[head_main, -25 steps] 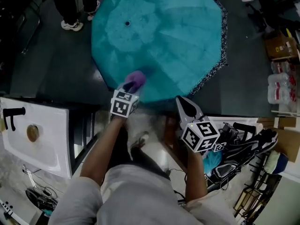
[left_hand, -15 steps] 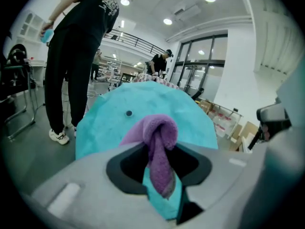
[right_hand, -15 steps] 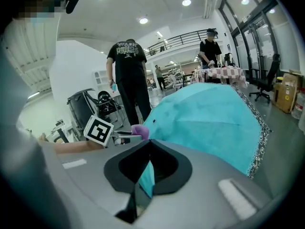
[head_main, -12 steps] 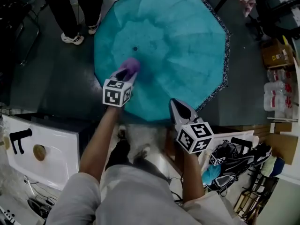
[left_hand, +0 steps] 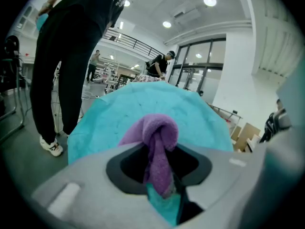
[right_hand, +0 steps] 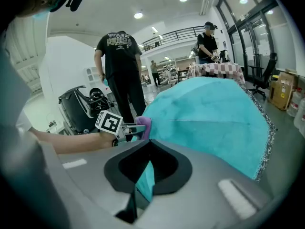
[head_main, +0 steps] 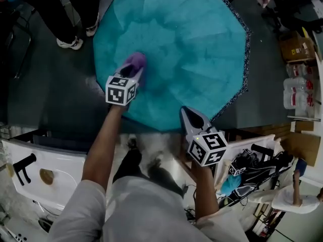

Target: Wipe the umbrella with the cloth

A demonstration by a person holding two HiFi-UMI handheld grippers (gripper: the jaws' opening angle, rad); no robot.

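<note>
— Dark floor (head_main: 45, 84), open teal umbrella (head_main: 186, 44) lying on it, a bystander's shoe (head_main: 66, 43) beside.
— Left gripper (head_main: 130, 70) reaches out, clamped on the purple cloth (head_main: 133, 62), pressing it to the canopy. Right gripper (head_main: 185, 112) pinches the near rim.
— Cloth's climbed inward from the edge.

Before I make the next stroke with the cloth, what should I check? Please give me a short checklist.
1. Cloth gripped in the left claw: ok.
2. Cloth resting on the umbrella canopy: ok.
3. Right claw pinching the umbrella's near edge: ok.
4. Canopy ahead of the cloth free of other objects: ok.
5. Bystander's shoe clear of the umbrella's rim: cannot tell, it sits right at the edge.
</note>
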